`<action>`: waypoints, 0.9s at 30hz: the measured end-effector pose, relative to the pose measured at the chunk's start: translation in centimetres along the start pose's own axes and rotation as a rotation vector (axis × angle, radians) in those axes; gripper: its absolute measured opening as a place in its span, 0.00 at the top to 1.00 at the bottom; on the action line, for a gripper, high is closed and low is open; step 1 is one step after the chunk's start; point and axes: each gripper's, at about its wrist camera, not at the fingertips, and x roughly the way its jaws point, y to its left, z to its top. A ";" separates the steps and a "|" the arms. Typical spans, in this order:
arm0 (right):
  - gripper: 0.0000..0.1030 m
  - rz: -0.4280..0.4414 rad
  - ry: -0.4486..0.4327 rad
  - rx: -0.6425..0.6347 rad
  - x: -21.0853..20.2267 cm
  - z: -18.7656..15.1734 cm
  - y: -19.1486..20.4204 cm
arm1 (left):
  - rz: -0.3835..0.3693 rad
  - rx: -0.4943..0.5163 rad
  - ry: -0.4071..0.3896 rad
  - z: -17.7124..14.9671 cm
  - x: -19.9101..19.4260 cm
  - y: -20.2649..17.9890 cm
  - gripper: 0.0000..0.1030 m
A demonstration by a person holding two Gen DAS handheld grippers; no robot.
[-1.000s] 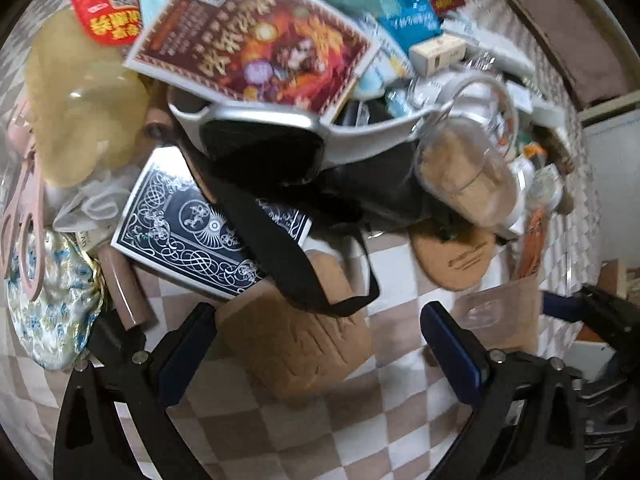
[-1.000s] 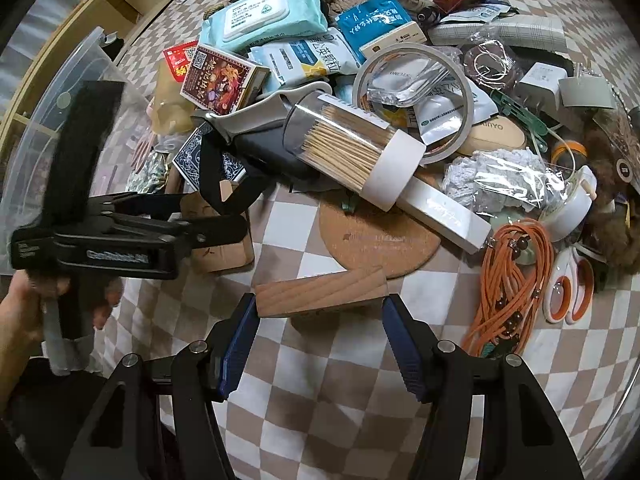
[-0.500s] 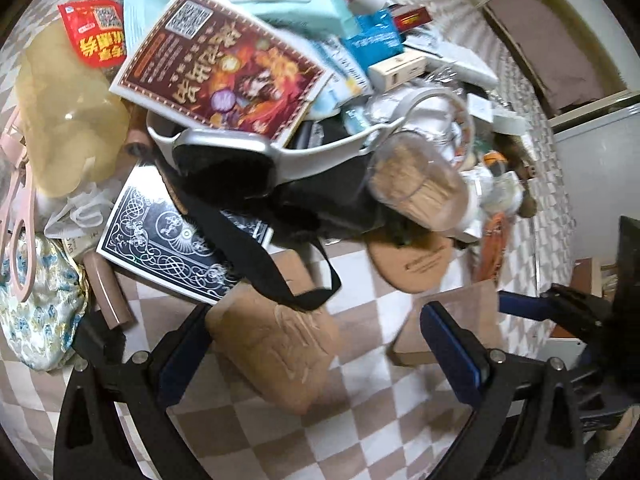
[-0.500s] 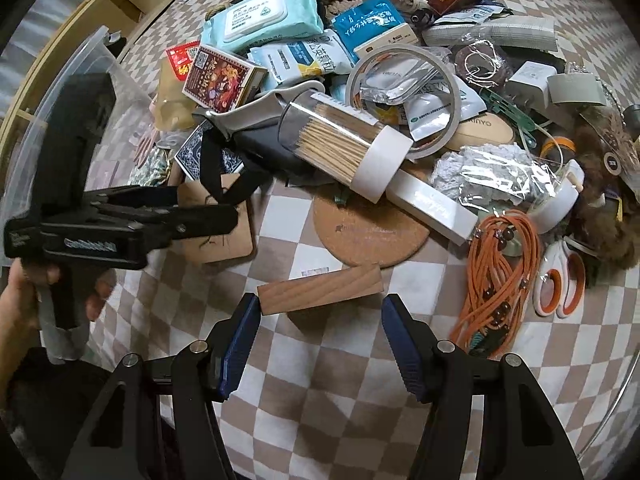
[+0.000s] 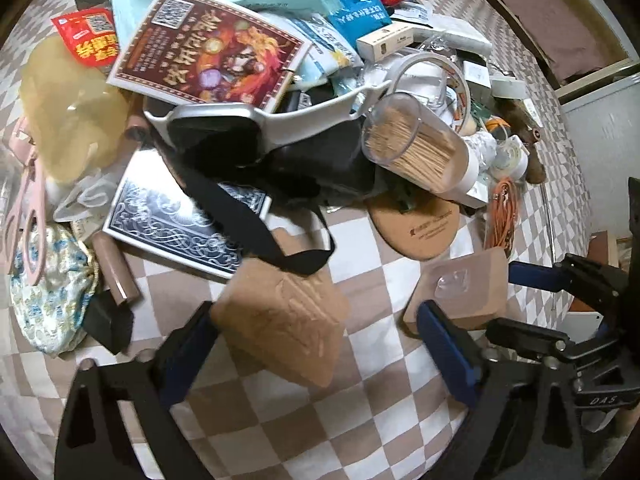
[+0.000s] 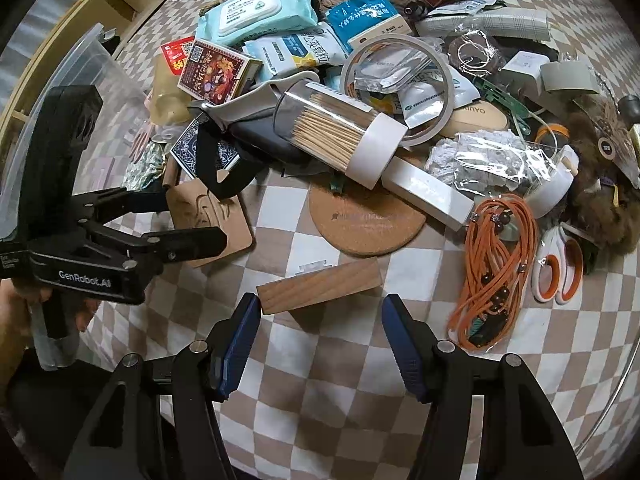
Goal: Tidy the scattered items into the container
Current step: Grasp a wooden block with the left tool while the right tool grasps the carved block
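A tan engraved square coaster [image 5: 280, 320] lies flat on the checkered cloth, with a black strap [image 5: 240, 216] across its far corner. My left gripper [image 5: 314, 310] straddles it with jaws closing. The left finger [image 5: 188, 348] is at its edge and the right finger [image 5: 444, 352] is still clear of it. Seen from the right wrist, the left gripper [image 6: 196, 220] hovers over the coaster [image 6: 208, 216]. My right gripper [image 6: 320, 308] is shut on the ends of a small wooden block [image 6: 320, 286], which also shows in the left wrist view [image 5: 460, 292]. A clear plastic bin [image 6: 60, 60] stands at the left.
A dense pile lies beyond: toothpick jar [image 6: 340, 132], cork coaster [image 6: 368, 220], card boxes [image 5: 208, 52], wet wipes [image 6: 260, 8], orange cord [image 6: 496, 264], scissors [image 6: 556, 268], white box [image 6: 428, 196]. A person's hand [image 6: 16, 312] holds the left gripper. Bare cloth lies in front.
The left gripper's jaws have narrowed a little around the tan coaster, and its view has tipped slightly. The right gripper and its block have stayed put.
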 end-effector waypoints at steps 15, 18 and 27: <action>0.38 0.005 0.009 0.019 -0.3 -0.4 0.0 | -0.069 -0.018 -0.029 -0.4 -2.3 0.4 0.44; 0.38 0.013 0.009 0.026 -0.3 -0.7 0.2 | -0.068 0.002 -0.018 -0.5 -2.1 -0.3 0.46; 0.38 -0.005 0.004 0.020 0.0 0.1 0.4 | -0.003 0.008 -0.004 0.1 -0.5 -1.5 0.48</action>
